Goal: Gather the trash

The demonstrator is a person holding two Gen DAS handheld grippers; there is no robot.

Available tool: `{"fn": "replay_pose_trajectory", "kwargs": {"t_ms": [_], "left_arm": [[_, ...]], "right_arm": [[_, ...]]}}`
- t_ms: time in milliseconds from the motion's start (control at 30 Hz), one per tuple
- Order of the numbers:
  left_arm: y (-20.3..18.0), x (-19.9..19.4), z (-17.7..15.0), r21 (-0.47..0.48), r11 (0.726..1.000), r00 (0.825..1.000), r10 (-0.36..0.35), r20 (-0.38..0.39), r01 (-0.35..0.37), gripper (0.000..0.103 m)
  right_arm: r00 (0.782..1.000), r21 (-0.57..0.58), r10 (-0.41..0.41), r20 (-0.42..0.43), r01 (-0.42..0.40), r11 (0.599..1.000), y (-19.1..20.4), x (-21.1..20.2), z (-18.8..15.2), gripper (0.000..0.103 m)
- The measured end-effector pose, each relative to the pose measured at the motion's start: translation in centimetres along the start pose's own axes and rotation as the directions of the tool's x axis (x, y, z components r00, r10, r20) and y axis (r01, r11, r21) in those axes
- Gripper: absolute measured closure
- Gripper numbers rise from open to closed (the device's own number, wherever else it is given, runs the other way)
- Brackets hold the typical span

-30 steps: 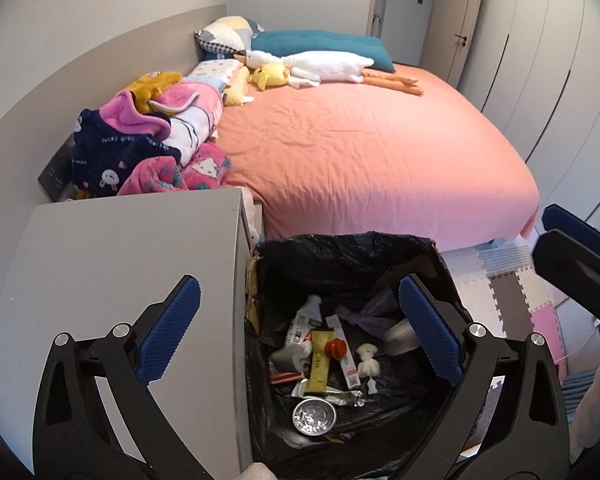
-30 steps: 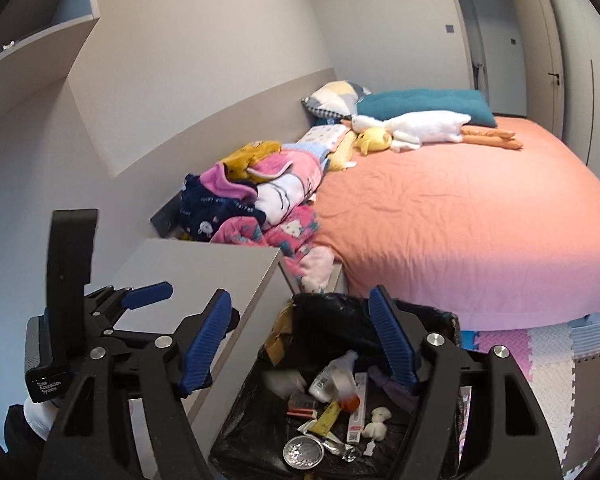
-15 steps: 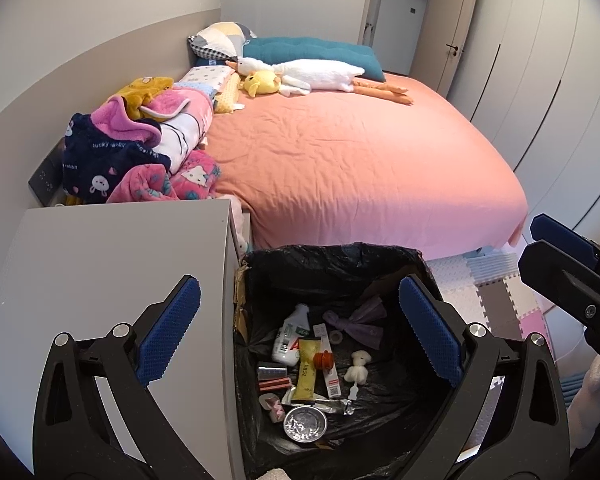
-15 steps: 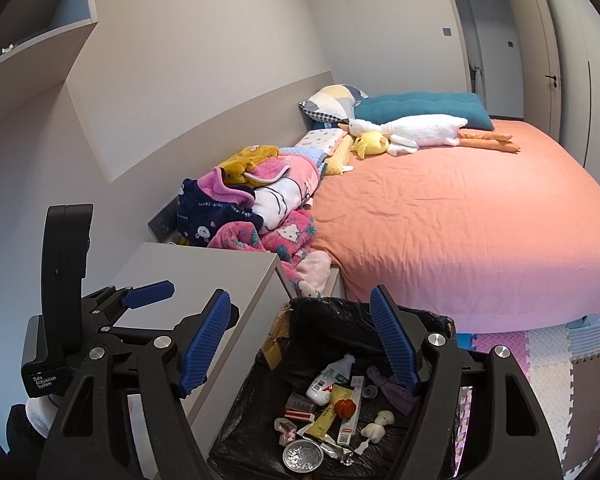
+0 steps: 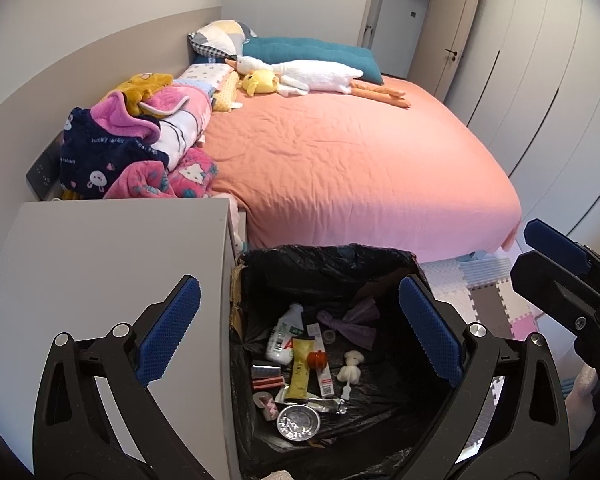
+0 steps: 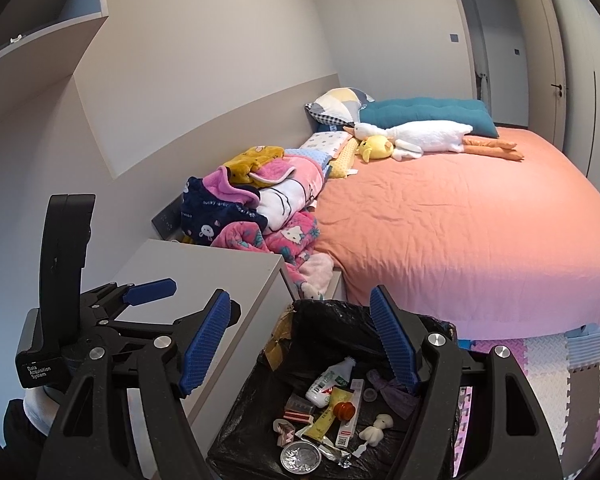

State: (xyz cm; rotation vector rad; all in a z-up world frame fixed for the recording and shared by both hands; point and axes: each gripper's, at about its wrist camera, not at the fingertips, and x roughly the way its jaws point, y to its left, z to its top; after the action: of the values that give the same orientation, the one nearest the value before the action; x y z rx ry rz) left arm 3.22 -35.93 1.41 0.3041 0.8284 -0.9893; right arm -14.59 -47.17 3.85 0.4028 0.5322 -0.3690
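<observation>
Bedroom with a coral bed at 12 o'clock and a grey desk at 9. The bin of trash sits at 6 o'clock, directly below both tongs. Left tongs and right tongs gape apart, empty, about equally near.

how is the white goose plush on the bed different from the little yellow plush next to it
The white goose plush is long and stretched out along the bed, with orange legs trailing behind it; the yellow plush is short, round and compact. The goose is white with an orange beak, while the other is yellow all over. Both are soft toys lying at the head of the pink bed, touching each other, near the teal pillow.
</observation>
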Motion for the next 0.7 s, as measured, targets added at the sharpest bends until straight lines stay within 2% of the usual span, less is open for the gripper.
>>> {"fn": "replay_pose_trajectory", "kwargs": {"t_ms": [467,700], "left_arm": [[-1.1,-1.1,-0.3,0.036,0.999,0.999,-0.003,0.036,0.002,0.007],[-1.3,-1.0,-0.4,0.041,0.999,1.000,-0.007,0.019,0.007,0.007]], "right_arm": [[1.000,-0.006,-0.001,0.002,0.001,1.000,0.1,-0.2,0.1,0.030],[1.000,-0.007,-0.004,0.003,0.004,1.000,0.0,-0.3,0.1,0.030]]}}
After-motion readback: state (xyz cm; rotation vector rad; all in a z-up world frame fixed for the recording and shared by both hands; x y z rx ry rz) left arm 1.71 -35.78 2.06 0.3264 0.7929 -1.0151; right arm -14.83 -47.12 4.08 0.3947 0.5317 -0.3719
